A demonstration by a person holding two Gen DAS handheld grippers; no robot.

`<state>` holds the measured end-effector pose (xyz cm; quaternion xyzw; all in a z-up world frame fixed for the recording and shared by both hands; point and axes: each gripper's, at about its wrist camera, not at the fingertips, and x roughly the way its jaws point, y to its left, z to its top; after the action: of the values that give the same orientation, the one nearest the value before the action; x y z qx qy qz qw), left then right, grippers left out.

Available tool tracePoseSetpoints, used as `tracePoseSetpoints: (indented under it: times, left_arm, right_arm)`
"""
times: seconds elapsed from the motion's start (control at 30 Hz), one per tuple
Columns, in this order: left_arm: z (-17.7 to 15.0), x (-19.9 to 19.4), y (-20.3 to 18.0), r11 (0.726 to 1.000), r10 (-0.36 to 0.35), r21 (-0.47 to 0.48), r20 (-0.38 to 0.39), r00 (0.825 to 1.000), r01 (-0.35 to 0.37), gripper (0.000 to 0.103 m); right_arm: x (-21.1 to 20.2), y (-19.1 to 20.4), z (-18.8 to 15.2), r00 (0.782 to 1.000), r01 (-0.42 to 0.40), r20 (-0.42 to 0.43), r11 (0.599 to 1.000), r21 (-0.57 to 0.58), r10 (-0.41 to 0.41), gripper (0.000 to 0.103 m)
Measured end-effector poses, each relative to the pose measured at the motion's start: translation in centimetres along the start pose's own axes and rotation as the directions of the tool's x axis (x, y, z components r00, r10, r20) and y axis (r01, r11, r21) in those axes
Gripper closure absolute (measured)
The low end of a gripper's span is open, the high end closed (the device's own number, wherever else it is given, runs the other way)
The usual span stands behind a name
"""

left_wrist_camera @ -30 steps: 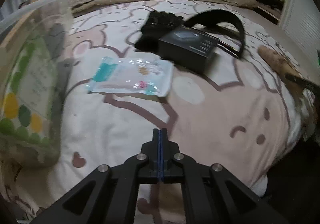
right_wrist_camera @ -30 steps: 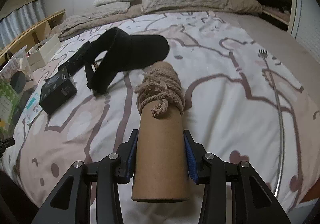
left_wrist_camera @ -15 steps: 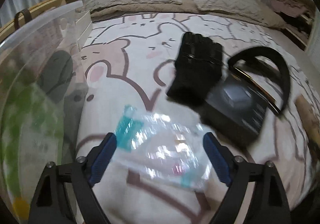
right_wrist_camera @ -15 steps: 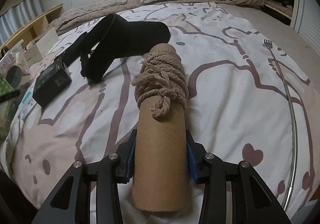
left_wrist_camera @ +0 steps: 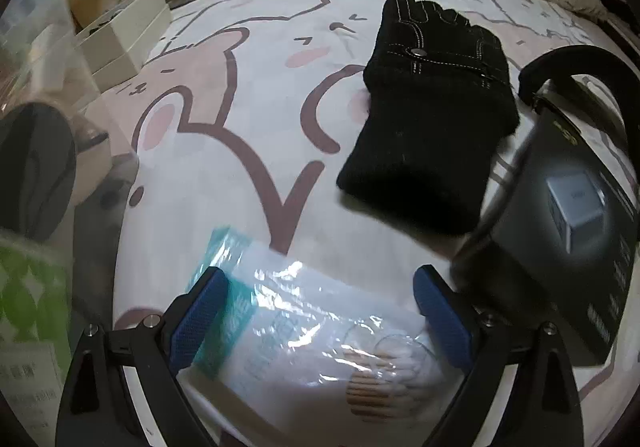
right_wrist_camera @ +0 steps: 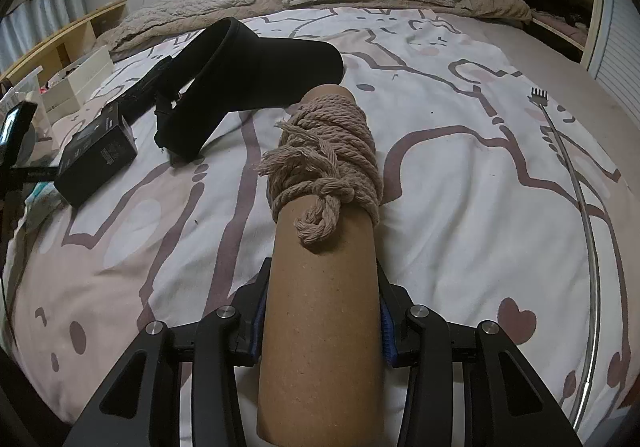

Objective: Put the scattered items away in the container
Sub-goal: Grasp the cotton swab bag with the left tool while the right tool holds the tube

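Left wrist view: the clear plastic packet with a teal edge [left_wrist_camera: 304, 331] lies on the cartoon-printed bedspread [left_wrist_camera: 248, 95] between the left gripper's [left_wrist_camera: 320, 311] wide-apart blue pads [left_wrist_camera: 200, 311]; a black knit glove [left_wrist_camera: 432, 95] lies beyond. The right gripper [right_wrist_camera: 320, 323] clamps a rope-wrapped brown cardboard tube [right_wrist_camera: 320, 287].

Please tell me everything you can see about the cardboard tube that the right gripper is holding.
The cardboard tube is a plain brown cylinder, matte and slightly speckled. It points forward, away from the camera, above the bedspread. The right gripper is shut on its near part, with one blue pad pressed against each side. Beige twisted rope is wound in several turns around its far half and tied in a knot on top, with one frayed end sticking out to the left. Its far end is hidden.
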<state>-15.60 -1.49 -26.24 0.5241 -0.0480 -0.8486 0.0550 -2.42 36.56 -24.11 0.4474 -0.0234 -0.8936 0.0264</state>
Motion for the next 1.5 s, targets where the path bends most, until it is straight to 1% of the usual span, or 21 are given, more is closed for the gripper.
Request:
tracePoseSetpoints:
  times: [0.07, 0.3, 0.37, 0.43, 0.5, 0.53, 0.6, 0.77, 0.93, 1.03, 1.13, 1.17, 1.23, 1.27, 1.37, 1.4, 1.5]
  left_arm:
    - [-0.8, -0.4, 0.1, 1.0, -0.013, 0.003, -0.008, 1.0, 0.013, 0.008]
    - [-4.5, -2.6, -0.1, 0.996, -0.015, 0.089, -0.021, 1.0, 0.016, 0.008]
    - [-5.3, -3.1, 0.1, 0.994, -0.004, 0.11, -0.02, 1.0, 0.006, 0.008]
    - [-6.4, -3.7, 0.6, 0.993, 0.004, 0.117, -0.025, 1.0, -0.001, 0.008]
    - [-7.1, -3.9, 1.2, 0.995, 0.004, 0.098, -0.031, 1.0, -0.001, 0.007]
    - [-7.5, -4.0, 1.7, 0.997, 0.006, 0.075, -0.034, 0.999, -0.004, 0.004]
    - [-8.1, -4.1, 2.7, 1.0, 0.018, 0.02, -0.045, 0.999, -0.017, 0.0]
    - [-8.3, -3.6, 4.2, 0.996, -0.045, -0.075, -0.08, 0.996, 0.039, 0.0]
    - [-6.8, -2.9, 3.6, 0.999, -0.008, -0.041, -0.073, 0.997, 0.005, 0.0]
    - [-6.0, -2.0, 4.0, 0.997, -0.036, -0.068, -0.081, 0.996, 0.03, 0.0]
    - [-6.1, -1.6, 4.8, 0.99, -0.079, -0.118, -0.059, 0.995, 0.072, 0.0]
    - [-6.2, -1.6, 4.8, 0.99, -0.081, -0.118, -0.05, 0.995, 0.075, 0.0]
    - [-6.4, -2.0, 4.6, 0.992, -0.082, -0.103, -0.028, 0.996, 0.079, 0.006]
    - [-6.5, -2.1, 4.5, 0.992, -0.08, -0.1, -0.021, 0.997, 0.077, 0.007]
    - [-6.6, -2.5, 4.2, 0.993, -0.086, -0.084, 0.017, 0.996, 0.087, 0.014]
    - [-6.6, -2.7, 4.1, 0.991, -0.102, -0.078, 0.027, 0.994, 0.104, 0.023]
    - [-6.6, -3.0, 4.1, 0.991, -0.109, -0.071, 0.042, 0.993, 0.112, 0.033]
  right_arm:
    - [0.0, 0.0, 0.0, 1.0, -0.001, -0.003, 1.0, 0.005, 0.001, 0.059]
    - [-0.1, 0.1, -0.1, 1.0, 0.0, 0.003, 1.0, 0.011, 0.0, 0.057]
    - [0.0, 0.3, -0.1, 1.0, -0.016, 0.001, 1.0, 0.001, 0.016, 0.049]
    - [0.0, 0.7, -0.1, 0.999, -0.04, -0.008, 0.999, -0.013, 0.04, 0.028]
    - [0.1, 1.5, -0.3, 0.999, -0.042, -0.017, 0.998, -0.047, 0.041, 0.018]
    - [0.1, 1.8, -0.4, 0.999, -0.031, -0.017, 0.998, -0.063, 0.03, 0.016]
    - [0.1, 2.2, -0.6, 1.0, -0.015, -0.014, 0.997, -0.08, 0.014, 0.016]
    - [0.1, 1.7, -0.5, 0.999, -0.032, -0.016, 0.998, -0.048, 0.032, 0.016]
    - [0.2, 1.9, -0.5, 1.0, -0.02, -0.015, 0.998, -0.057, 0.02, 0.016]
    - [0.2, 1.9, -0.5, 1.0, -0.023, -0.013, 0.999, -0.048, 0.022, 0.016]
    - [-0.2, 1.7, -0.3, 1.0, -0.018, 0.003, 1.0, -0.012, 0.018, 0.016]
    - [-0.4, 1.6, -0.2, 1.0, -0.017, 0.008, 1.0, -0.006, 0.017, 0.016]
    - [-0.6, 1.4, -0.1, 1.0, -0.006, 0.022, 1.0, 0.005, 0.006, 0.016]
    - [-0.7, 1.3, 0.0, 1.0, 0.001, 0.027, 1.0, 0.008, -0.001, 0.016]
    - [-1.1, 1.1, 0.5, 0.999, 0.014, 0.041, 1.0, 0.015, -0.015, 0.016]
    - [-1.2, 1.1, 0.8, 0.999, 0.019, 0.049, 1.0, 0.014, -0.02, 0.016]
    - [-1.6, 1.3, 1.9, 0.996, 0.053, 0.072, 0.999, -0.008, -0.052, 0.016]
